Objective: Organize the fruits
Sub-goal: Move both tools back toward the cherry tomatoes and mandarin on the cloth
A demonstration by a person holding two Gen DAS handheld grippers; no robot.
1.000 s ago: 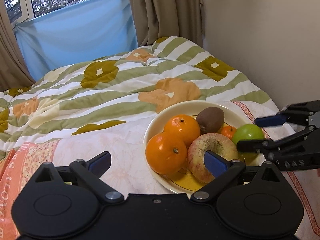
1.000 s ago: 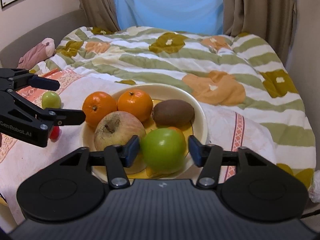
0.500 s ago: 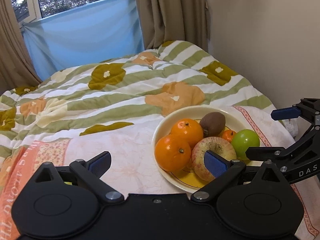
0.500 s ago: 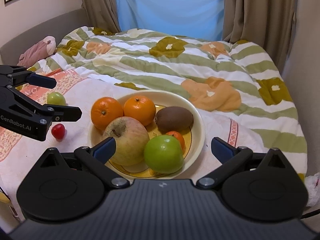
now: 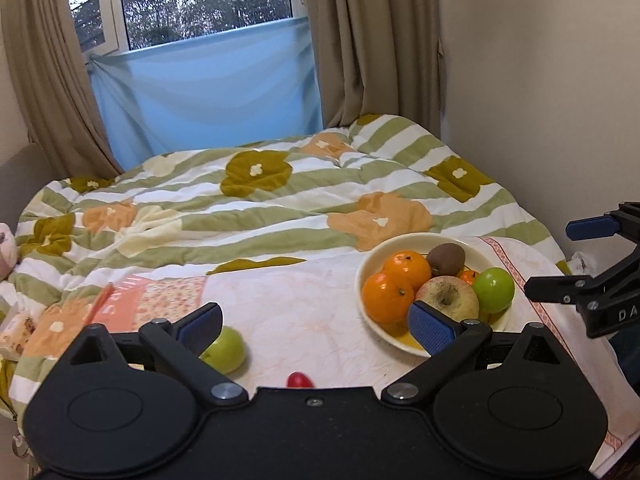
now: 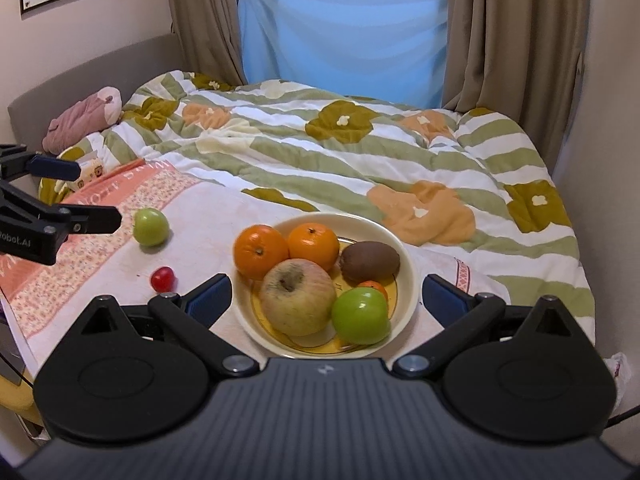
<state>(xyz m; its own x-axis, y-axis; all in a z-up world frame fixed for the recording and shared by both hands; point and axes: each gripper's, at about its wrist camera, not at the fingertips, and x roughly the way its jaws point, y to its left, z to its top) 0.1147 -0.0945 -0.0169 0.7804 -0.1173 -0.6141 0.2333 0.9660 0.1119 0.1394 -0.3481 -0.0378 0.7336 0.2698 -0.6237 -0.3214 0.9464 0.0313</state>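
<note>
Six fruits fill the bowl (image 6: 404,248); green fruit (image 6: 150,226) and red fruit (image 6: 162,278) remain on the bed's left edge; both hand-held grippers (image 5: 316,322) (image 6: 326,294) spread, empty.

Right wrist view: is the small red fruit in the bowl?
No, the small red fruit lies on the cloth left of the bowl, near a loose green fruit.

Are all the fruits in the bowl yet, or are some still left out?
Almost! The bowl already holds two oranges, a kiwi, a big apple, a green apple and a tiny orange fruit. The left gripper and right gripper are both open and empty. The other green apple and small red fruit are outside it.
</note>
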